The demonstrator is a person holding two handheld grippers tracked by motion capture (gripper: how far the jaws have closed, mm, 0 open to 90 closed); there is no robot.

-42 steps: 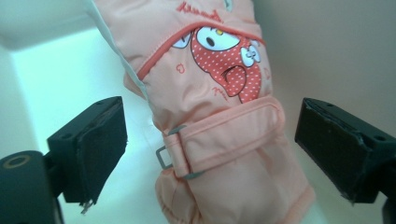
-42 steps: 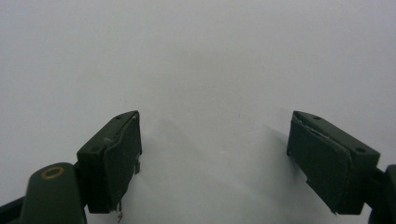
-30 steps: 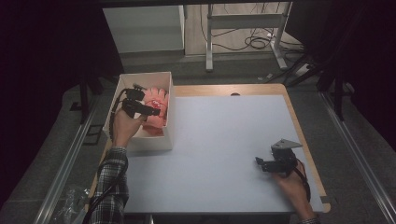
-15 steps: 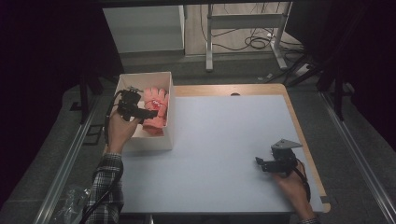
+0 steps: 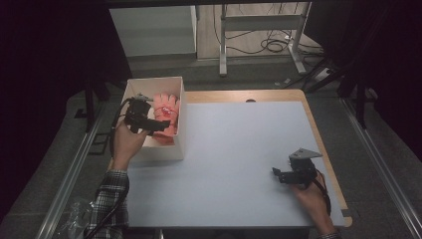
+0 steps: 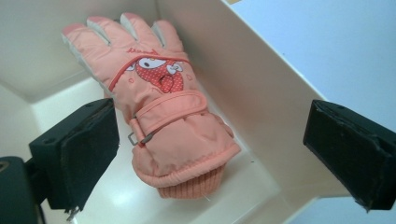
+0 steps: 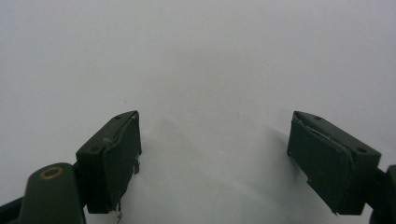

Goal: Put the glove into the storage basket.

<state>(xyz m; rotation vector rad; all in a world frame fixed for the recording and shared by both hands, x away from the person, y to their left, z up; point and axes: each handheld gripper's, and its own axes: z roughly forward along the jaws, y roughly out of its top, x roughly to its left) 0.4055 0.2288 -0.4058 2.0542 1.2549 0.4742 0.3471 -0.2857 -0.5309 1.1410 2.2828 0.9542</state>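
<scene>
Left tool [image 6: 210, 154] hangs over the white box [image 5: 176, 144] with its jaws spread wide and nothing between them. Directly ahead of and below its pads lies the pink glove [image 6: 163, 116], cuff toward the tool, fingers pointing away, resting against the box wall on the tool's right. Right tool [image 5: 284, 175] sits low over the table [image 5: 239, 149], well apart from the box, jaws likewise apart and empty.

Risks, as judged from this position:
- The right-hand pad [image 6: 350, 154] stands outside the box wall. A straight descent would likely strike or straddle the wall rather than the glove.
- Closing in that line could pinch wall and glove together and drag the light box.
- The padded fabric is soft; a shallow bite on the cuff or strap may slip out on lifting.
- The box is unrestrained, the right tool being too far off to steady it.
</scene>
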